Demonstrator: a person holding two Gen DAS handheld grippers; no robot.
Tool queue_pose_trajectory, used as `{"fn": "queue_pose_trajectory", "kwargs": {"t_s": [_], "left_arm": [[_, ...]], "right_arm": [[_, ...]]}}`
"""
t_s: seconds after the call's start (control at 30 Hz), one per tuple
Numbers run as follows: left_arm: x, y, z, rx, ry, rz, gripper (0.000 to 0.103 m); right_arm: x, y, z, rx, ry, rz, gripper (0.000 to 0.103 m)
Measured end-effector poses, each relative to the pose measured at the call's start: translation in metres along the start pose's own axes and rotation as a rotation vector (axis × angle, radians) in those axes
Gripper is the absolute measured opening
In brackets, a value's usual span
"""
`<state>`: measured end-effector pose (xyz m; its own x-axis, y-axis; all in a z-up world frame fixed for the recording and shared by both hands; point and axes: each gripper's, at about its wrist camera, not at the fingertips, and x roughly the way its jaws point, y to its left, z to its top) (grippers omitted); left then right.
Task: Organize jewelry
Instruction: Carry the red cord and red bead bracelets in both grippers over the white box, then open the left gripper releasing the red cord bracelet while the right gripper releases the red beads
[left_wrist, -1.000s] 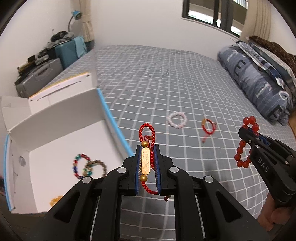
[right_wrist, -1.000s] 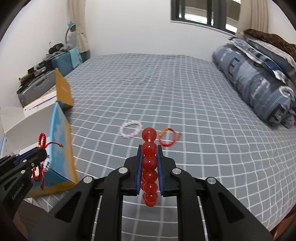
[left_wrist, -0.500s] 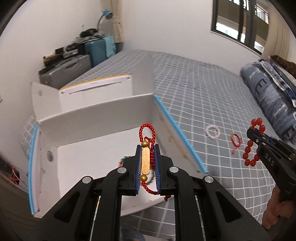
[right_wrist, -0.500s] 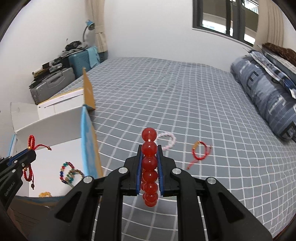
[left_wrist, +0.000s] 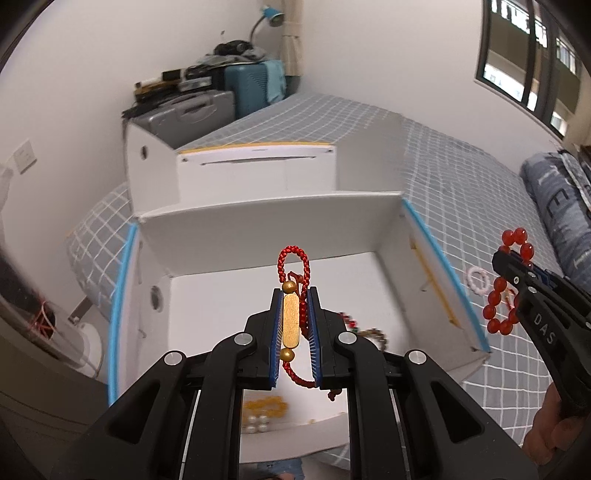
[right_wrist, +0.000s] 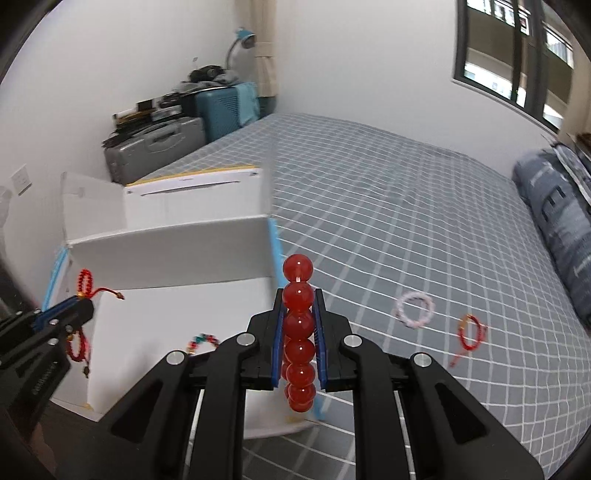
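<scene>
Left wrist view looks down over a bed (left_wrist: 461, 170) covered in a grey sheet with a white grid, where an open white box (left_wrist: 266, 229) with blue-edged flaps sits at the near corner. Against the far wall stand a grey suitcase (left_wrist: 192, 110) and a teal one (left_wrist: 251, 88), with a blue lamp (left_wrist: 271, 13) above them. A folded blue quilt (right_wrist: 557, 206) lies along the right side of the bed in the right wrist view. The left gripper (left_wrist: 294, 323) is over the box, its fingers closed on a cord bracelet (left_wrist: 293, 295) of red braid with a gold bar and two gold beads; the red loop sticks out past the fingertips. The right gripper (right_wrist: 298, 328) is above the box's right wall, its fingers clamped on a red bead bracelet (right_wrist: 298, 321), which stands on edge between the pads with two beads above the tips. Inside the box lie a multicoloured bead bracelet (right_wrist: 201, 339), a brown bead one (left_wrist: 376, 334) beside it, a yellow bead one (left_wrist: 266, 406) and some white pearls (left_wrist: 256, 422) near the front wall. On the sheet to the right of the box rest a pink bead bracelet (right_wrist: 413, 310) and, just beyond it, a small red cord bracelet (right_wrist: 471, 332) with a loose tail.
</scene>
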<state>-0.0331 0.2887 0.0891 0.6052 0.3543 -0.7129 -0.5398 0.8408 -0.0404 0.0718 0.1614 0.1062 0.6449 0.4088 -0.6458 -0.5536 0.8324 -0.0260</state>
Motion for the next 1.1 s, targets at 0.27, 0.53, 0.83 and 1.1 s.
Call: {"fn": "queue_pose_trajectory", "kwargs": {"t_s": [0.27,0.53,0.83,1.1], "left_arm": [[0.021,0.032,-0.007,-0.041,0.062,0.034,0.012],[0.047,0.051,-0.013,-0.061,0.131,0.048,0.012],[0.068,0.056,-0.018,-0.060,0.199,0.051,0.012],[0.070,0.058,-0.017,-0.075,0.214,0.060,0.016]], "right_arm": [[0.033,0.052,-0.004,-0.059,0.069,0.099,0.013],[0.068,0.072,-0.018,-0.087,0.150,0.118,0.013],[0.092,0.077,-0.027,-0.098,0.252,0.093,0.013],[0.101,0.079,-0.029,-0.090,0.291,0.094,0.014]]}}
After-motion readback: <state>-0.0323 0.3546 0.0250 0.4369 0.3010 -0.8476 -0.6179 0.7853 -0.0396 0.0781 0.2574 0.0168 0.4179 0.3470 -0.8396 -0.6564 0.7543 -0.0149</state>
